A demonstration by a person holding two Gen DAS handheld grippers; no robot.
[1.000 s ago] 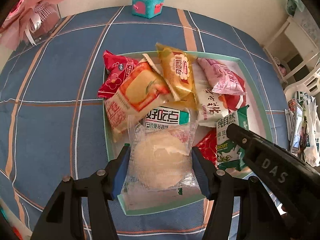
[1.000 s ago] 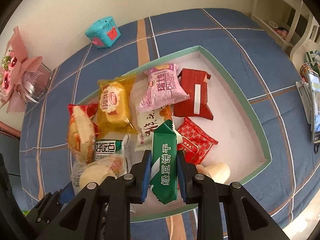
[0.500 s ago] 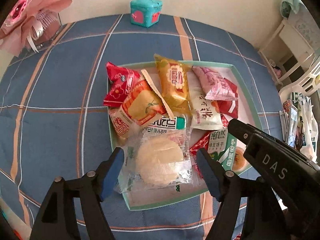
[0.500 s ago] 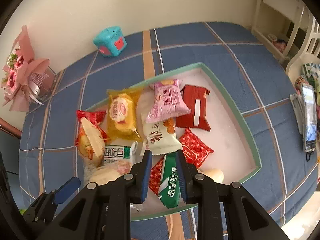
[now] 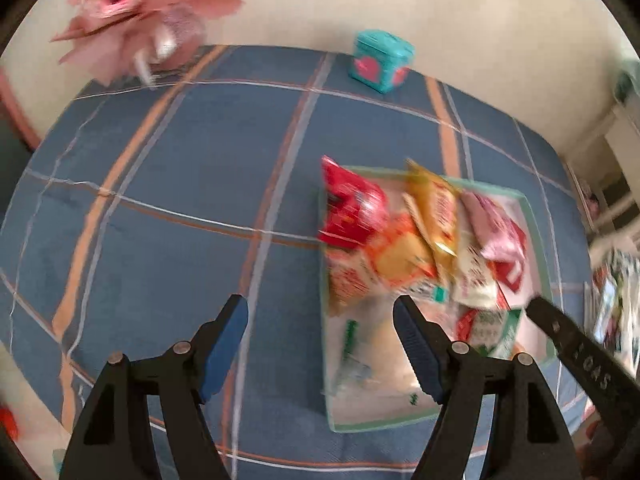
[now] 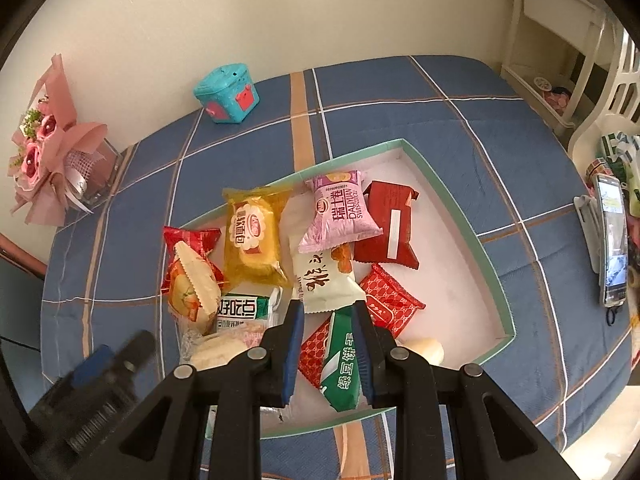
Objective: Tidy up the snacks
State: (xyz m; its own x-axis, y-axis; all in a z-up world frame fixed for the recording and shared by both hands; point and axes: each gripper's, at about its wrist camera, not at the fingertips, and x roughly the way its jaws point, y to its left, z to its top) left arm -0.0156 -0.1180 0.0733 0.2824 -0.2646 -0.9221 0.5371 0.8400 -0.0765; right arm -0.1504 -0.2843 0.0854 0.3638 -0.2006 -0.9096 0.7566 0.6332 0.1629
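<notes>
Two grippers: left gripper (image 5: pixel 320 320) jaws wide apart, empty; right gripper (image 6: pixel 327 354) seemingly pinching green biscuit packet (image 6: pixel 340 364) — light, crinkly, slippery; grip mid-body.

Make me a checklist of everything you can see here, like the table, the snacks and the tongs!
Surface: blue plaid tablecloth.
Job's things: green-rimmed tray holding yellow cake pack, pink roll pack, dark red pack, white pack, green biscuit pack and more.
Clutter: teal box, pink bouquet.
Grippers: left tongs wide open, empty, over cloth beside tray; right tongs around the green biscuit pack, grip unclear.
Cables: nothing seen.
Surroundings: phone at right, white furniture, cream wall.
</notes>
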